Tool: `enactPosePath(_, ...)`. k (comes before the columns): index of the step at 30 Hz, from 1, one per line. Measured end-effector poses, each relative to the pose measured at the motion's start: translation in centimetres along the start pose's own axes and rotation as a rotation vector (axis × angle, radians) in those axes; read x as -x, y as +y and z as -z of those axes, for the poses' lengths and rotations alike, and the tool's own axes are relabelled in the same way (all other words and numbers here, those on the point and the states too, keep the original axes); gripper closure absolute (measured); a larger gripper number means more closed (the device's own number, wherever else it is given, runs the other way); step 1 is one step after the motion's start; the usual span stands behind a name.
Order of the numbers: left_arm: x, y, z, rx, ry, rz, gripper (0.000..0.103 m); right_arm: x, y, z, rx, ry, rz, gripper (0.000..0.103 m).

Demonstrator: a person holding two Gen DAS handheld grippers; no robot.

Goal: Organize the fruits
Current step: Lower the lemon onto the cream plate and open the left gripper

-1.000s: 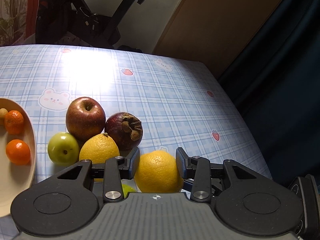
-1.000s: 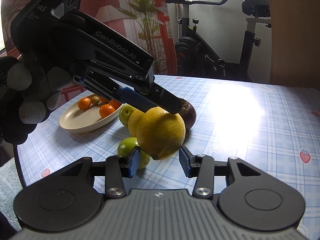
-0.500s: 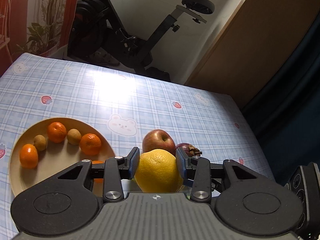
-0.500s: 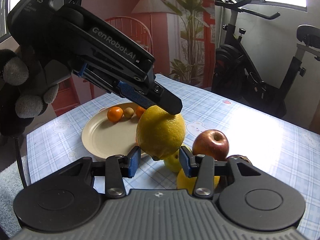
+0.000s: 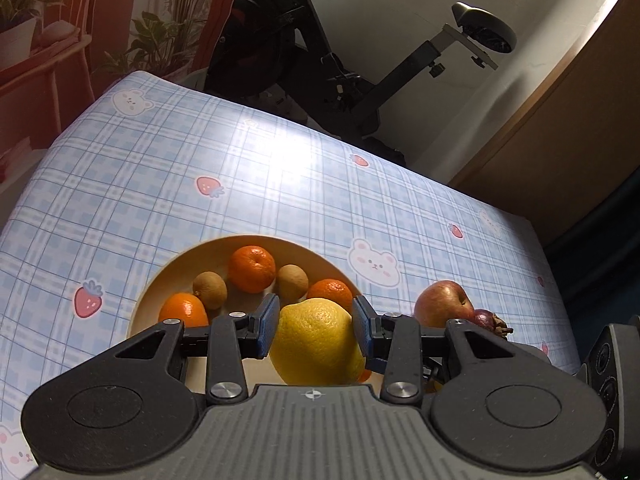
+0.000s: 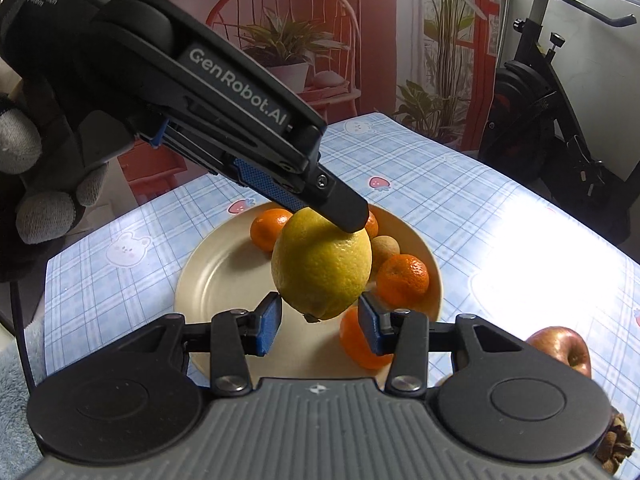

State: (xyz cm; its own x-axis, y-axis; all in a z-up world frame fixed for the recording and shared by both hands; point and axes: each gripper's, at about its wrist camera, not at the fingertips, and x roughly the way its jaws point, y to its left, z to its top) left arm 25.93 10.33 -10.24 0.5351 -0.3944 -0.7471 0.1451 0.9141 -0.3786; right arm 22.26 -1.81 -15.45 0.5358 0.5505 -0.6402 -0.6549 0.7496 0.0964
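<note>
My left gripper (image 5: pixel 315 326) is shut on a yellow lemon (image 5: pixel 318 340) and holds it in the air above the cream plate (image 5: pixel 188 256). In the right wrist view the lemon (image 6: pixel 322 262) hangs from the left gripper's fingers (image 6: pixel 340 204) over the plate (image 6: pixel 216 276). The plate holds several mandarins (image 5: pixel 252 268) and two small brown fruits (image 5: pixel 210 290). My right gripper (image 6: pixel 319 322) is open and empty, just below the lemon. A red apple (image 5: pixel 440 306) and a dark mangosteen (image 5: pixel 486 318) lie on the table right of the plate.
The table carries a blue checked cloth (image 5: pixel 280 184) with bears and strawberries. An exercise bike (image 5: pixel 320 60) stands behind the table. Potted plants and a red chair (image 6: pixel 288 40) stand beyond the far left corner. The apple also shows in the right wrist view (image 6: pixel 564 350).
My left gripper has lifted the lemon off the fruit pile and carried it left until it hangs over the plate. The right gripper followed along, staying open.
</note>
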Motion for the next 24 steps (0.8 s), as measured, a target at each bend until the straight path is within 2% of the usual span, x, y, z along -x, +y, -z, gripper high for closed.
enactPosePath(3, -0.3, 2.0, -0.4, 0.074, -0.001, 0.007, 0.061, -1.3, 0.2, -0.7, 0.018, 0.009, -0.003, 0.058)
enactPosePath(5, -0.7, 2.9, -0.6, 0.09, 0.012, -0.001, 0.062, -2.3, 0.5, -0.9, 0.031, 0.032, -0.001, 0.058)
enactPosePath(8, -1.4, 3.6, -0.5, 0.085, 0.021, -0.019, 0.062, -3.6, 0.7, -0.9, 0.041, 0.06, 0.002, 0.058)
enactPosePath(13, -1.3, 4.1, -0.7, 0.085, -0.003, -0.023, 0.062, -4.2, 0.5, -1.2, 0.03, 0.051, 0.006, 0.058)
enactPosePath(24, -1.0, 3.2, -0.7, 0.023, -0.043, -0.087, 0.062, -4.8, 0.8, -1.5, 0.018, 0.041, 0.021, 0.058)
